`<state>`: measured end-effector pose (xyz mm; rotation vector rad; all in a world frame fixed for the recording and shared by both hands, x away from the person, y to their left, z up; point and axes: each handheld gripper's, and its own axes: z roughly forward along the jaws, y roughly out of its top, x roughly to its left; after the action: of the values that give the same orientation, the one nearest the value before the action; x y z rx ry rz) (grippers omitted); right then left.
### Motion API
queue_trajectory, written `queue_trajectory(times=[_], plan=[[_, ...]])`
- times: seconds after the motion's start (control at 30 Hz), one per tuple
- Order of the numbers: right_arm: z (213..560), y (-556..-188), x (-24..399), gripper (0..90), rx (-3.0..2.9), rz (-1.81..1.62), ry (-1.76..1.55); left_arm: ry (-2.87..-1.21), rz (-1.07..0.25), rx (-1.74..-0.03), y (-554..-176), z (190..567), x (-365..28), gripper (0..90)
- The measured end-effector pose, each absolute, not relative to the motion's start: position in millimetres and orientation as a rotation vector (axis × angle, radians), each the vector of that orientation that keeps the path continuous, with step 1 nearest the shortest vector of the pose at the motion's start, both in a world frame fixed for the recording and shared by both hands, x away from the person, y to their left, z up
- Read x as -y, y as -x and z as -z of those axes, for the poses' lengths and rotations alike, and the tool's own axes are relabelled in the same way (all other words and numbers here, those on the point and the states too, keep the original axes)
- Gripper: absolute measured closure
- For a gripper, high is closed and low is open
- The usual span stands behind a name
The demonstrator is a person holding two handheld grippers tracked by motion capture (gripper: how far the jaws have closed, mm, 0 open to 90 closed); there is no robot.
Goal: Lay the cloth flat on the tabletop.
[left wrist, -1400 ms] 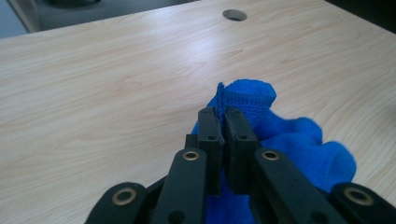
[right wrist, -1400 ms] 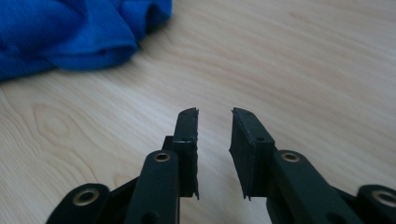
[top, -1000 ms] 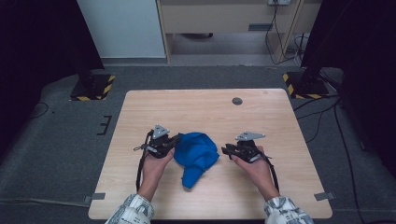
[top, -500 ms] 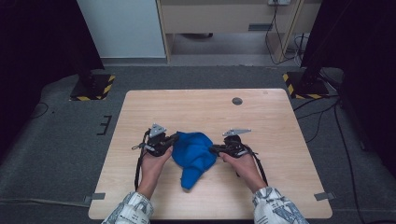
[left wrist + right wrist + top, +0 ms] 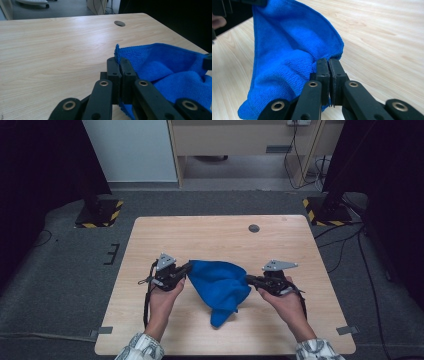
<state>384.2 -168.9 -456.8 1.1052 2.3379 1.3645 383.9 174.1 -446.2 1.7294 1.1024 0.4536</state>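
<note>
While the left gripper and the right gripper each pinched an edge of the blue microfibre cloth near the table's front edge, the spreading step seemed underway, calling next for pulling apart.

flr: grey carpet | wood desk | white panel bk | dark sides

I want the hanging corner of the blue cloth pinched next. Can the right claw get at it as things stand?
Probably not yet: the right claw is shut on the blue cloth edge, as is the left claw. The hanging corner lies unobstructed, but one claw would have to let go first.
</note>
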Motion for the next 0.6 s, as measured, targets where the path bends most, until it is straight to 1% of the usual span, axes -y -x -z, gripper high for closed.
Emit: queue_trajectory(times=[0.1, 0.2, 0.3, 0.37, 0.5, 0.6], plan=[[446.1, -372.2, 174.1, 87.3, -2.327, -1.294, -1.064, -1.723, -0.464, -1.095, -378.4, 442.7, -172.6, 87.7], [444.2, -371.0, 173.8, 86.9, -2.33, -1.244, -1.045, -1.75, -0.467, -1.106, -383.6, 448.9, -172.6, 87.7], [455.2, -382.8, 170.0, 86.5, -2.354, -1.203, -1.058, -1.777, -0.477, -1.131, -392.5, 459.1, -177.4, 87.8], [466.5, -396.0, 168.3, 87.1, -2.366, -1.182, -1.091, -1.761, -0.48, -1.164, -397.5, 464.3, -185.7, 88.1], [481.3, -416.2, 171.7, 87.7, -2.377, -1.17, -1.156, -1.78, -0.453, -1.185, -407.1, 472.4, -198.4, 88.2], [482.3, -425.7, 166.7, 87.7, -2.391, -1.172, -1.149, -1.804, -0.448, -1.188, -412.0, 476.7, -200.8, 88.2]])
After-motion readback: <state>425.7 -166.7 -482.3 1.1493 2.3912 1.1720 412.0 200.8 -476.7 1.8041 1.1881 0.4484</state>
